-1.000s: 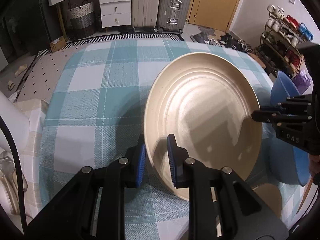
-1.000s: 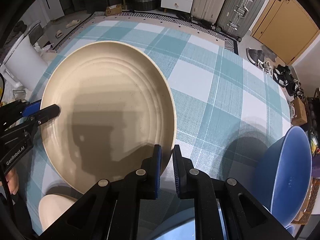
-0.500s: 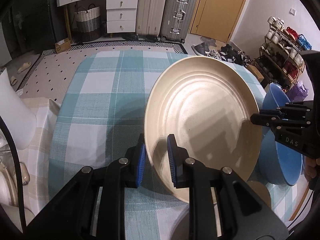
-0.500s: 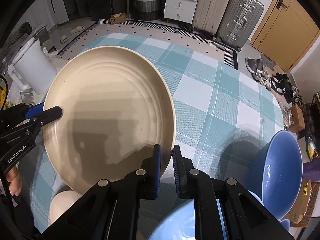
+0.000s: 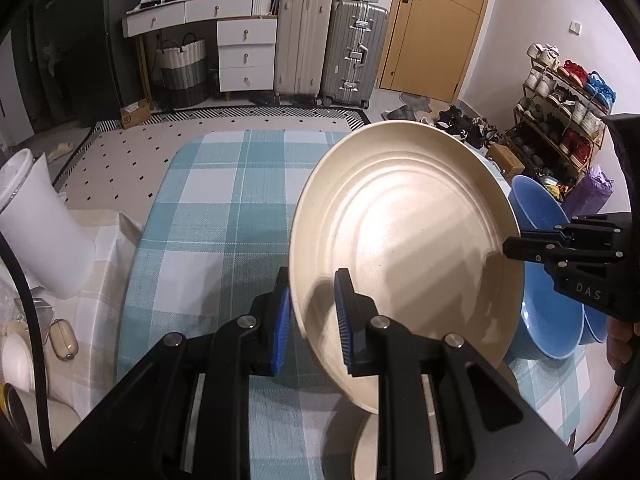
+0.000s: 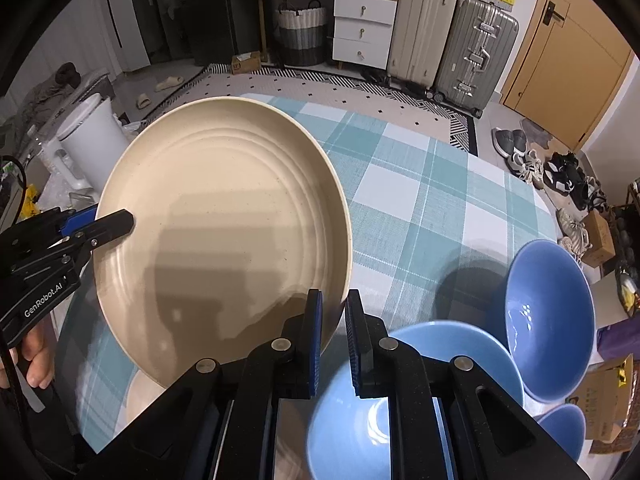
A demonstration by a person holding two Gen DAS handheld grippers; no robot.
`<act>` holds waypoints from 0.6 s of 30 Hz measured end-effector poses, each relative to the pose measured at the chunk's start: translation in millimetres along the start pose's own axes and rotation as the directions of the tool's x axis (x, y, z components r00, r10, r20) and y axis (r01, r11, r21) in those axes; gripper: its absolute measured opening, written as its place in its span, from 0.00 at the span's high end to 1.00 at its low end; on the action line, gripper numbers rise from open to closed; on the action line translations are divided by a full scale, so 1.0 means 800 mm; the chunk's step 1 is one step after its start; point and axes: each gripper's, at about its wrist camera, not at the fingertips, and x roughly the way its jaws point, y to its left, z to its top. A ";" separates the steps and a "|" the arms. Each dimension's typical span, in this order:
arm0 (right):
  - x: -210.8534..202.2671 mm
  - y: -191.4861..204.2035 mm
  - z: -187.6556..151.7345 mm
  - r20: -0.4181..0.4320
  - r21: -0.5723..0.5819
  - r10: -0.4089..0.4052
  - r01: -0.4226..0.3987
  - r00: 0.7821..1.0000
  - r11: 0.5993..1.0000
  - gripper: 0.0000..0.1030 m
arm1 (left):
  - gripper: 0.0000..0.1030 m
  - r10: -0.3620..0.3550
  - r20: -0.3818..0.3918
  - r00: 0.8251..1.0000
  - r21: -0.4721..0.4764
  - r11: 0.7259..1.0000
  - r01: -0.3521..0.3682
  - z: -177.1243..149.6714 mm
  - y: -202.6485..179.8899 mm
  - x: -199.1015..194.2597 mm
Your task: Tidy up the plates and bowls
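Note:
A large beige ridged plate hangs tilted above the teal checked tablecloth. My left gripper is shut on its left rim. On the opposite rim my right gripper is shut too. Under the right gripper sit a wide blue bowl, a deeper blue bowl and a small blue one. A smaller beige dish lies on the cloth below the plate, mostly hidden.
A white jug and small clutter stand on a beige-clothed surface to the left. Beyond the table are a patterned rug, white drawers, suitcases and a shoe rack.
Both grippers have risen with the plate between them, and the cloth now lies farther below. More of the blue bowls and the room behind has come into view.

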 end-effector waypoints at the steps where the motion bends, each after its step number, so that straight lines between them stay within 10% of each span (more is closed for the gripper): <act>1: -0.005 0.000 -0.003 0.006 0.001 0.002 -0.002 1.000 1.000 0.89 | 0.83 0.000 0.004 1.000 0.001 1.000 0.000 -0.003 -0.003 -0.008; 18: -0.076 0.013 -0.055 0.076 0.022 0.023 -0.025 0.997 0.999 0.88 | 0.83 0.013 0.049 0.999 0.029 0.999 -0.015 -0.039 -0.043 -0.102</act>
